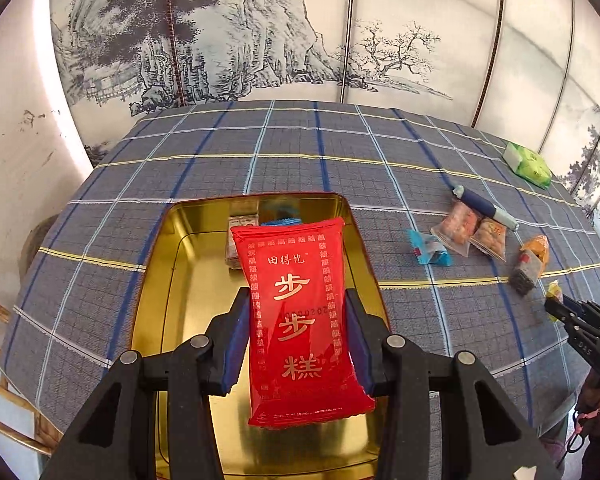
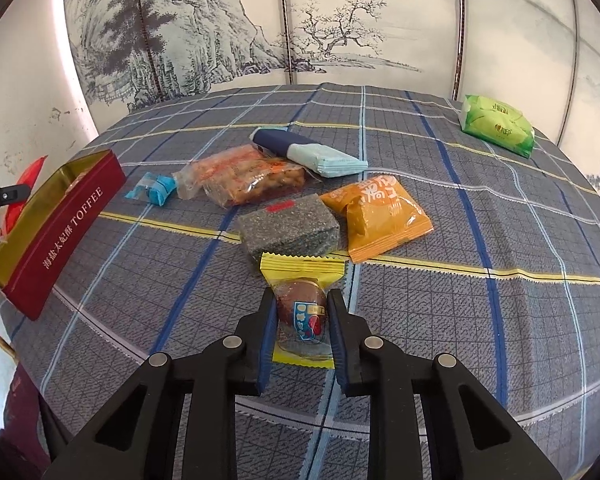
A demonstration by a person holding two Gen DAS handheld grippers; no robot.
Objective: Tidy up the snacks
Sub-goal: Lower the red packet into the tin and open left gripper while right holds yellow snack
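My left gripper [image 1: 296, 300] is shut on a red snack packet [image 1: 300, 312] with gold characters, held above the open gold-lined tin [image 1: 156, 280]. Two small wrapped snacks [image 1: 242, 236] lie at the tin's far end. My right gripper [image 2: 302, 300] is shut on a yellow-edged packet [image 2: 302, 312] holding a brown sweet, low over the checked tablecloth [image 2: 500, 320]. From the right wrist view the tin [image 2: 56, 236] is red outside with "TOFFEE" on its side, at the left. The right gripper [image 1: 560, 312] also shows at the right edge of the left wrist view.
Loose snacks lie ahead of the right gripper: a grey block [image 2: 288, 230], an orange packet [image 2: 380, 216], a clear bag of orange pieces [image 2: 244, 180], a small blue sweet [image 2: 156, 188], a navy and pale blue packet [image 2: 308, 152]. A green packet [image 2: 496, 124] sits far right. A painted screen stands behind.
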